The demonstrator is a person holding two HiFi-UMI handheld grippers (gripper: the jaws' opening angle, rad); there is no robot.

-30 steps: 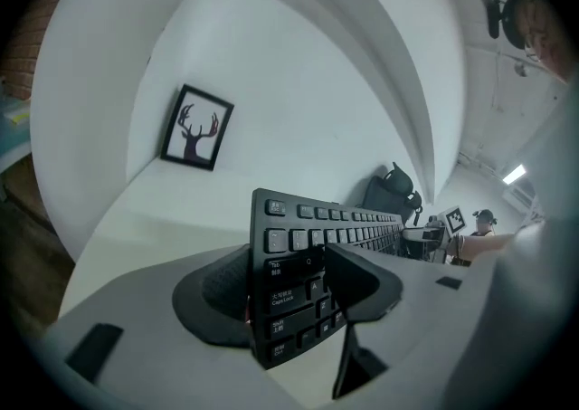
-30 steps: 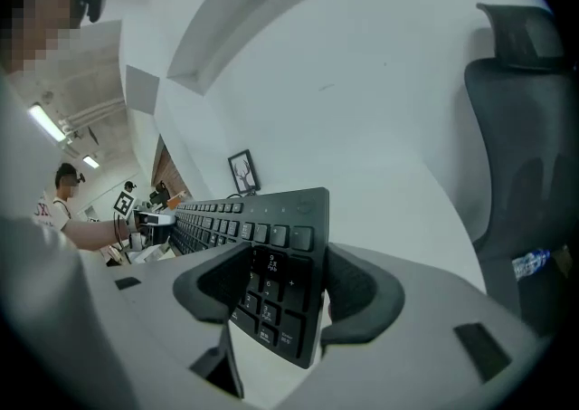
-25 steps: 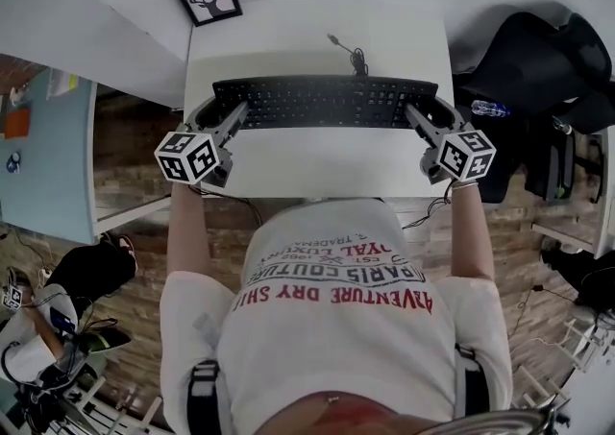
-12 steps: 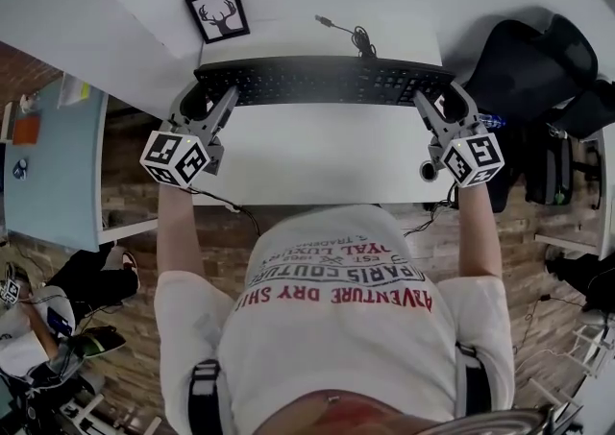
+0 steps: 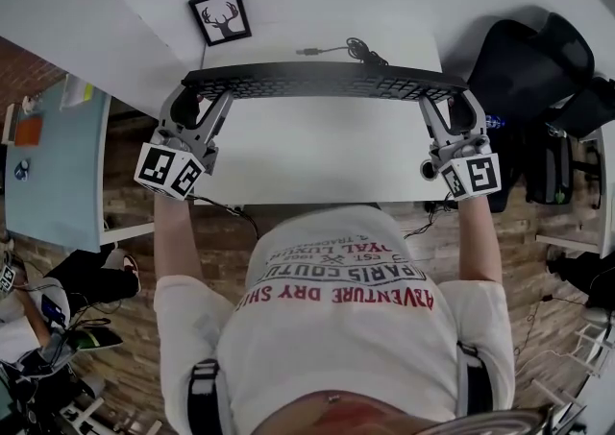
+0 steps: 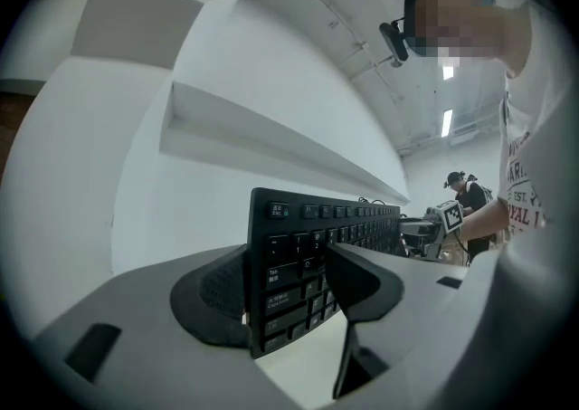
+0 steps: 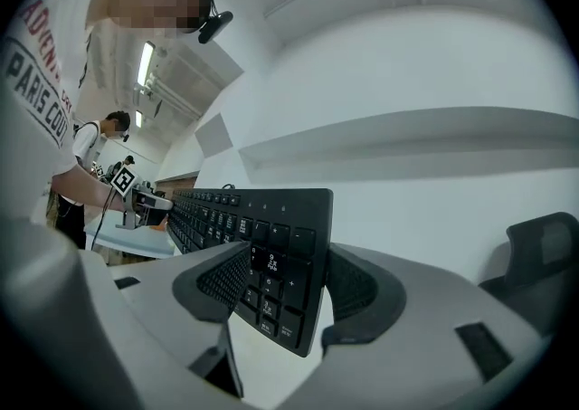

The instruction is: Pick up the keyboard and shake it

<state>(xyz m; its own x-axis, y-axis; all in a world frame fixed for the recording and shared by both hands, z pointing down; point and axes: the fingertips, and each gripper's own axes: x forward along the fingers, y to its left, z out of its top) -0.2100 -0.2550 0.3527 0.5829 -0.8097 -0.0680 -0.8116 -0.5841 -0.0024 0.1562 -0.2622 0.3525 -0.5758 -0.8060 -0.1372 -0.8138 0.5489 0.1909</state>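
A long black keyboard (image 5: 327,81) hangs in the air above the white desk (image 5: 317,150), tipped so its keys face away from me and only a thin band shows in the head view. My left gripper (image 5: 197,97) is shut on its left end; in the left gripper view the keyboard (image 6: 298,263) stands upright between the two pads. My right gripper (image 5: 450,103) is shut on the right end, and the right gripper view shows the number-pad end of the keyboard (image 7: 280,263) clamped between its pads. The keyboard's cable (image 5: 346,47) trails onto the desk behind.
A framed deer picture (image 5: 220,16) lies at the desk's back left corner. A black chair (image 5: 538,59) with a bag stands to the right. A light blue table (image 5: 48,164) is to the left, over a brick-patterned floor.
Both grippers have lifted the keyboard off the desk and moved it away from me, and it has tipped from lying flat to standing nearly on edge.
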